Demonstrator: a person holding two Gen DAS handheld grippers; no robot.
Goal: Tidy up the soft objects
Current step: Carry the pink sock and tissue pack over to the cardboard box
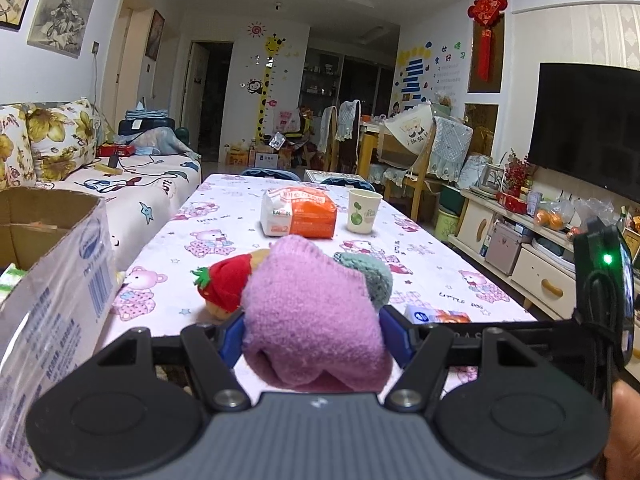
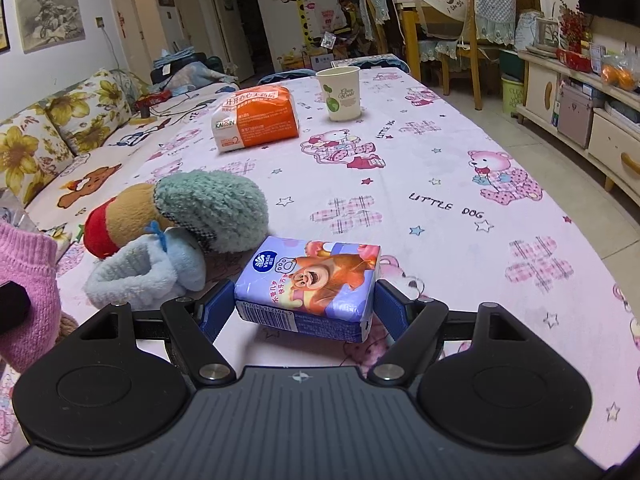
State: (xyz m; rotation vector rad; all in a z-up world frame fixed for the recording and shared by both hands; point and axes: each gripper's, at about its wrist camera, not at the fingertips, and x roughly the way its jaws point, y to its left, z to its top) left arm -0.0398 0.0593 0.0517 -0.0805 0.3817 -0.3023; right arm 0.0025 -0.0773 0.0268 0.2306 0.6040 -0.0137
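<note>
My left gripper point(image 1: 314, 330) is shut on a pink knitted sock point(image 1: 312, 312) and holds it above the table; the sock also shows at the left edge of the right wrist view point(image 2: 28, 280). My right gripper point(image 2: 298, 306) is shut on a purple tissue pack point(image 2: 310, 286) with a cartoon bear, at table level. A plush toy with a red strawberry hat point(image 1: 226, 284) point(image 2: 120, 220) lies on the table next to a green fuzzy sock point(image 2: 212, 208) point(image 1: 372, 276) and a light blue sock point(image 2: 148, 272).
A cardboard box point(image 1: 52, 280) stands at the left. An orange and white pack point(image 2: 256, 120) and a paper cup point(image 2: 340, 94) sit farther back on the bear-print tablecloth point(image 2: 460, 184). A sofa point(image 1: 120, 192) runs along the left, a TV cabinet point(image 1: 540, 264) on the right.
</note>
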